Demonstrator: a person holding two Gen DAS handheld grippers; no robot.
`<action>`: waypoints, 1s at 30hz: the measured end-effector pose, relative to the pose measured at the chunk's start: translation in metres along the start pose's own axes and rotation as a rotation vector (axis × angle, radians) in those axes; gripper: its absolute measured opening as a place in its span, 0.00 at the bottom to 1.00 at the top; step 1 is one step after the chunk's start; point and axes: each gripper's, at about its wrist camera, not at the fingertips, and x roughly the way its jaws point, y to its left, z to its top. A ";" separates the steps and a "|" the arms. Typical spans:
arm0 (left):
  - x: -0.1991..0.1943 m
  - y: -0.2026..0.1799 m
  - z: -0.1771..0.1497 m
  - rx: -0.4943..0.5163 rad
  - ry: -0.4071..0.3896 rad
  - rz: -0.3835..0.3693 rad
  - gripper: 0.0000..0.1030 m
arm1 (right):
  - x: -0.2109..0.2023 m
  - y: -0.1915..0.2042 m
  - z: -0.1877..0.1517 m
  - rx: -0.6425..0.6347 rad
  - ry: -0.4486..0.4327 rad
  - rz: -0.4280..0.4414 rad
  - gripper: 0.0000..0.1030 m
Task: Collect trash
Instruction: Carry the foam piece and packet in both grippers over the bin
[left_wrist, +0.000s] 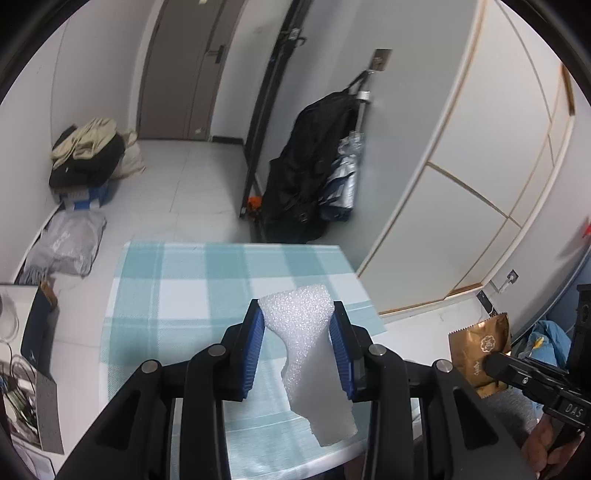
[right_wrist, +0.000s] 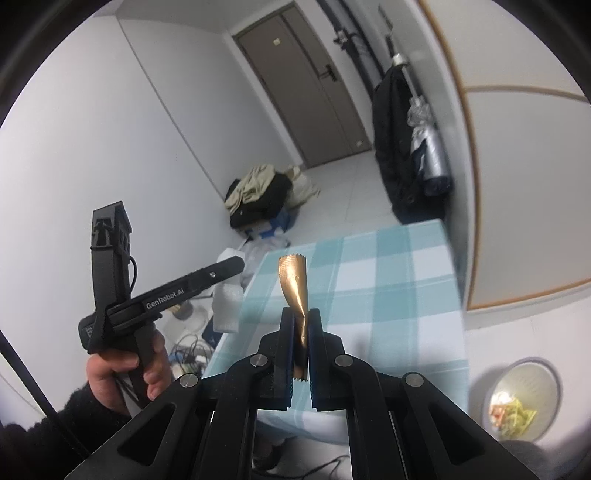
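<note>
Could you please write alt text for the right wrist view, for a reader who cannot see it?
The right gripper pinches a twisted gold foil wrapper above a blue-and-white checked tablecloth. At left, a hand holds the other black gripper; a grey bin holding scraps sits lower right.

both fisheye views evenly lit by soft, cool indoor light, shadows faint; strong barrel distortion bends the wardrobe (left_wrist: 480, 177) and door (right_wrist: 310, 85) lines, black vignette at the corners; motion blur smears the right edges, the basin (right_wrist: 521, 398) glaring and soft.
</note>
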 end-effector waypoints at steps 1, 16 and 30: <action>-0.001 -0.009 0.001 0.007 -0.005 -0.012 0.29 | -0.009 -0.003 0.002 -0.001 -0.015 -0.010 0.05; 0.038 -0.134 0.012 0.123 0.040 -0.207 0.29 | -0.103 -0.106 0.009 0.114 -0.156 -0.189 0.06; 0.149 -0.222 -0.026 0.200 0.329 -0.341 0.29 | -0.098 -0.263 -0.055 0.411 0.010 -0.345 0.06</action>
